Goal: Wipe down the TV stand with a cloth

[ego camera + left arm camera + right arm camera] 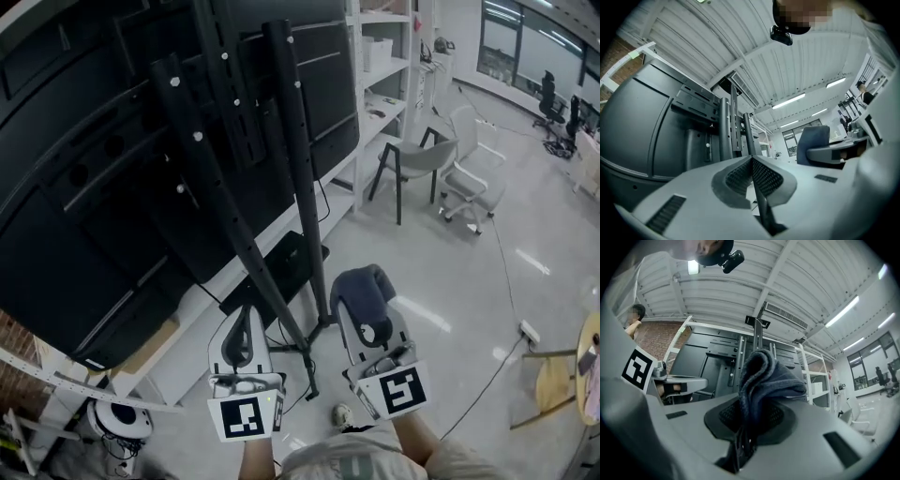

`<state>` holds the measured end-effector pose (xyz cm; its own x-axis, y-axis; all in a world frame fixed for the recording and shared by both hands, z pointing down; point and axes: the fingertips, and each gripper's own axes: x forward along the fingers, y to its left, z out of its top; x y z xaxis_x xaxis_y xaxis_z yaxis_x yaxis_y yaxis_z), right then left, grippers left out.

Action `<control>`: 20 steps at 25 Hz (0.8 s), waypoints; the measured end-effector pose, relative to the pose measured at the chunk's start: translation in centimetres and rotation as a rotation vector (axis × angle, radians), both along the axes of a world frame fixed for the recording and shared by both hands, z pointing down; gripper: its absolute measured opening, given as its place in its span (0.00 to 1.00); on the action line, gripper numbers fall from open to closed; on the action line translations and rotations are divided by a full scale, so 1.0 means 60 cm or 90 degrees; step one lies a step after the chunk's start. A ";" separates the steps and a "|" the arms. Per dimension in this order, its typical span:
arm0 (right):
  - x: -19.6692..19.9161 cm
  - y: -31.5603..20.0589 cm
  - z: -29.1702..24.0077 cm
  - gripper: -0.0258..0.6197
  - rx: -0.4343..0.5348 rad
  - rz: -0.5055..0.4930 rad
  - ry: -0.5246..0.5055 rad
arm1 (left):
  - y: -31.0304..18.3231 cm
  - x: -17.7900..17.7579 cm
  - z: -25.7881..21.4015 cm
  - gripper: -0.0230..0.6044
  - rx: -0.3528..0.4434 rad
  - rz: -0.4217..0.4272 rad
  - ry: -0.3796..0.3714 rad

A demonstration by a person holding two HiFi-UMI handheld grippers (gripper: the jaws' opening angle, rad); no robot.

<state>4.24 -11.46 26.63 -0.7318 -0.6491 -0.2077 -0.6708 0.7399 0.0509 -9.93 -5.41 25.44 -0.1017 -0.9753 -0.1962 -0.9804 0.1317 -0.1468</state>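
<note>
The TV stand's two black perforated uprights (292, 141) rise in front of me, carrying the back of a large black screen (84, 216); they also show in the left gripper view as the uprights (725, 131). A dark blue-grey cloth (361, 289) is bunched in my right gripper (367, 319), whose jaws are shut on it; the cloth (761, 376) fills the right gripper view's middle. My left gripper (242, 342) sits beside it, lower left, jaws shut with nothing between them. Both grippers hang short of the stand, not touching it.
The stand's black base (281, 272) and legs spread on the glossy floor. White shelving (384, 56) runs behind it. A grey chair (412, 164) and a white chair (473, 178) stand to the right. A round wooden table edge (586, 375) lies at far right. A power strip (531, 332) lies on the floor.
</note>
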 end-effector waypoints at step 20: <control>-0.096 -0.172 -0.037 0.13 0.039 -0.074 -0.022 | -0.153 -0.059 -0.066 0.06 0.038 -0.084 -0.028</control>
<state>-1.49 -21.81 24.42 -0.7931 -0.5457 -0.2705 -0.5828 0.8090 0.0768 -13.45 -14.58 21.50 -0.2178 -0.9407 -0.2600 -0.9469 0.2682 -0.1772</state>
